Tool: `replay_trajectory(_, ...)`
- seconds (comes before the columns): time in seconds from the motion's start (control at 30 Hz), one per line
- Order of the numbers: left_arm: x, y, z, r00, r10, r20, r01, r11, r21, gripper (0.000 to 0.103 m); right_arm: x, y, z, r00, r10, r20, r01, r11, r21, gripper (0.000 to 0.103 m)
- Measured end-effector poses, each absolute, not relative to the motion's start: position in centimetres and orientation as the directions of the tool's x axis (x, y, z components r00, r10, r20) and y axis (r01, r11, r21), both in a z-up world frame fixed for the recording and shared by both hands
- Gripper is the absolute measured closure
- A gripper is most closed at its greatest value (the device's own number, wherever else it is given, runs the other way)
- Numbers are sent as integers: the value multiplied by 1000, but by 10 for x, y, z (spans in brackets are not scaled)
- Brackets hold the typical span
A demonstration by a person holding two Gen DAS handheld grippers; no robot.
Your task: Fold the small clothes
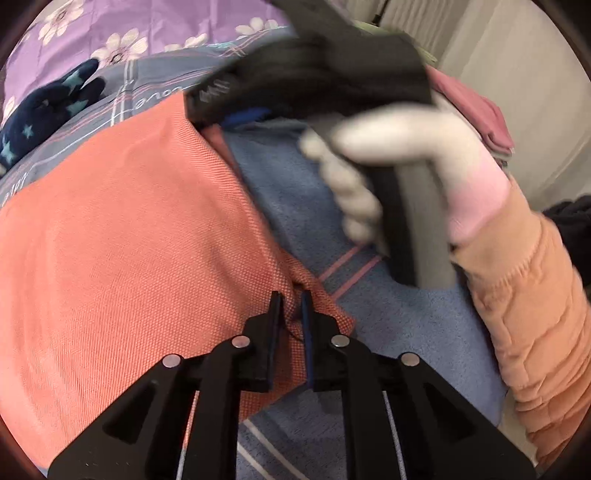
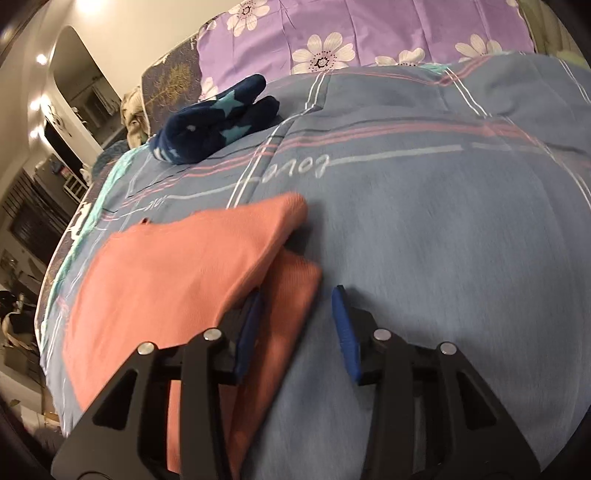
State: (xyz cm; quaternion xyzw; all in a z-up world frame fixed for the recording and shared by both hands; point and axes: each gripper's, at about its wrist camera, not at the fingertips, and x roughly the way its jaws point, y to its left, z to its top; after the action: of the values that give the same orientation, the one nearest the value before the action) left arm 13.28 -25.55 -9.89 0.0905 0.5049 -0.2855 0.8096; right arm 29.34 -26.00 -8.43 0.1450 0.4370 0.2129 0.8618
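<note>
Blue plaid bedspread (image 2: 443,221) carries everything. Coral garment (image 2: 177,266) lies flat on it, partly folded, long axis running away from the cameras toward the purple floral pillow (image 2: 369,33); navy star socks (image 2: 214,122) sit beyond the garment, well apart. Left gripper (image 1: 291,306) is nearly closed, pinching the garment's near corner. Right gripper (image 2: 295,317) is spread wide, holding nothing, straddling the garment's right edge, left pad over cloth, right pad over bedspread. Likely next: right closes on that edge; garment lies left of its centre.
</note>
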Motion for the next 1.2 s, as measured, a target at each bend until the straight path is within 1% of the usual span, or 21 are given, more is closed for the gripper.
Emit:
replay_trajectory(0.03,131,-255,-100,328,-379,-865,565,813,-142,98,295,-262,-82,534,528,-661,-242,844,479,99)
replay_trajectory(0.07,128,-254,-100,322,-398,-859,577,802,-155,99,292,-269,-77,567,568,-596,-252,809,532,99)
replay_trajectory(0.13,125,-251,-99,312,-430,-847,596,783,-178,100,292,-275,-77,595,586,-551,-245,785,569,99)
replay_trajectory(0.23,123,-252,-103,312,-451,-836,623,761,-178,100,306,-278,-107,585,522,-621,-156,824,545,100)
replay_trajectory(0.3,120,-253,-104,314,-475,-822,642,744,-185,100,310,-287,-113,580,559,-592,-132,782,609,102)
replay_trajectory(0.37,119,-252,-104,308,-504,-807,655,728,-205,100,308,-299,-108,625,505,-595,-79,800,595,103)
replay_trajectory(0.4,120,-251,-105,303,-516,-801,660,720,-215,99,305,-307,-106,633,507,-586,-57,785,617,103)
replay_trajectory(0.47,119,-250,-106,268,-554,-788,674,692,-257,98,291,-314,-93,640,541,-545,-91,758,645,101)
replay_trajectory(0.53,117,-251,-107,272,-560,-783,685,684,-251,95,275,-302,-73,604,620,-501,-225,736,639,101)
replay_trajectory(0.6,118,-251,-109,261,-570,-779,681,681,-269,91,260,-283,-63,531,687,-496,-348,710,612,100)
replay_trajectory(0.63,118,-251,-109,256,-575,-777,679,679,-279,88,255,-272,-63,491,706,-510,-396,702,591,97)
replay_trajectory(0.67,117,-251,-108,250,-582,-774,681,674,-286,86,251,-262,-67,471,691,-548,-420,722,550,89)
replay_trajectory(0.7,115,-252,-108,248,-584,-773,687,669,-285,81,251,-250,-80,483,590,-647,-400,806,436,86)
replay_trajectory(0.73,112,-253,-108,250,-585,-772,692,665,-280,78,251,-244,-95,498,508,-702,-382,856,349,94)
replay_trajectory(0.8,104,-252,-108,253,-584,-772,696,664,-274,74,255,-258,-95,498,559,-662,-352,829,435,98)
replay_trajectory(0.87,96,-250,-106,256,-591,-765,694,663,-280,68,257,-271,-98,513,569,-643,-307,821,482,103)
replay_trajectory(0.9,91,-248,-104,257,-596,-761,691,664,-287,63,259,-276,-103,502,591,-631,-293,803,519,103)
replay_trajectory(0.93,88,-245,-102,261,-598,-758,689,665,-288,63,261,-279,-104,501,601,-623,-285,794,537,103)
replay_trajectory(1.07,72,-215,-85,344,-593,-728,666,700,-256,60,256,-270,-100,522,552,-650,-289,832,474,103)
replay_trajectory(1.13,69,-197,-78,381,-587,-714,642,724,-253,47,252,-260,-96,538,512,-669,-291,858,423,103)
replay_trajectory(1.2,69,-176,-70,432,-571,-698,607,757,-244,44,247,-253,-94,554,470,-687,-292,882,369,103)
